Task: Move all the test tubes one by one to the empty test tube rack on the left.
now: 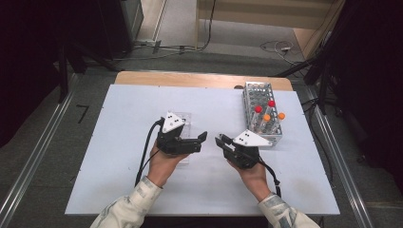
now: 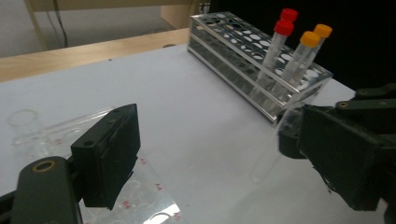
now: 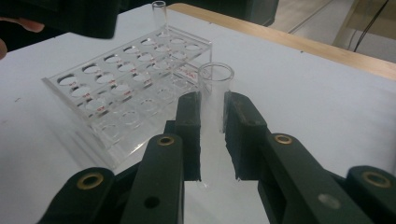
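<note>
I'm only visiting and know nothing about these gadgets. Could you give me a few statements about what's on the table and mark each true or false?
1. The right gripper has its jaws closed on a clear uncapped tube. True.
2. The metal rack holds four capped tubes, two red and two orange. True.
3. The left gripper grips a red-capped tube. False: its jaws stand wide apart with nothing between them.
4. The clear plastic rack is full of tubes. False: nearly all its holes are vacant; one uncapped tube stands at its far end.
5. The metal rack sits on the left side of the table. False: it stands near the far right corner.
</note>
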A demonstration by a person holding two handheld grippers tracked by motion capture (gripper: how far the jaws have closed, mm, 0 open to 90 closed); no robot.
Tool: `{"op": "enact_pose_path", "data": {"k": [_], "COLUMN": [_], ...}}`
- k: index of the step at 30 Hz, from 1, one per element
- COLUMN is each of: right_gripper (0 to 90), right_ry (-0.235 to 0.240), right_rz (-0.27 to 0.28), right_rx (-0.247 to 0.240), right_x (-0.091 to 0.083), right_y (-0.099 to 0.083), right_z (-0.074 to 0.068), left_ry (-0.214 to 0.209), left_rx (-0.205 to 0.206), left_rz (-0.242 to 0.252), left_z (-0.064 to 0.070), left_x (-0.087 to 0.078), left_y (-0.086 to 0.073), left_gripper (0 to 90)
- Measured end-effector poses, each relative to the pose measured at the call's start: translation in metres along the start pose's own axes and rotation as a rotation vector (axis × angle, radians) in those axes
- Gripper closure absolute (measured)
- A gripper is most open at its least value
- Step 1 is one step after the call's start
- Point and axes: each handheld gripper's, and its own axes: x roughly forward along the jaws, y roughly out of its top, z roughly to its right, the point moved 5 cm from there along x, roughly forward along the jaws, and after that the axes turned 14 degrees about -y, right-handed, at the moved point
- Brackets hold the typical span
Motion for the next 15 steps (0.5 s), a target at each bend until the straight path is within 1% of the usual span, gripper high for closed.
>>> {"op": "enact_pose_path", "data": {"k": [2,4,5,7,9,11,15], "right_gripper": [73.2,73.2,73.2,73.2,73.2,73.2,73.2], "right_ry": [0.009,0.015,0.018,0.022,0.029,0.032,0.037], "right_rz": [-0.003,-0.002,0.0,0.001,0.006,0.005,0.007], "right_rx": [-0.006,-0.011,-0.018,-0.015,-0.019,-0.023,-0.024], "right_x": [0.001,0.002,0.002,0.002,0.001,0.001,0.0], "right_y": [0.0,0.0,0.0,0.001,0.001,0.001,0.002], "right_z": [-0.004,-0.008,-0.009,-0.012,-0.014,-0.016,-0.018], "left_ry": [-0.022,-0.043,-0.057,-0.079,-0.09,-0.099,-0.114], "left_rx": [0.007,0.014,0.017,0.023,0.033,0.041,0.045], "left_rz": [-0.002,0.0,0.0,0.002,-0.002,-0.007,-0.016], "left_z": [0.005,0.009,0.011,0.014,0.016,0.017,0.018], "left_x": [0.002,0.005,0.006,0.009,0.012,0.014,0.017], "left_y": [0.0,0.0,0.0,-0.001,-0.002,-0.003,-0.005], "left_gripper": [16.5,20.6,23.7,30.7,39.4,45.1,53.4]}}
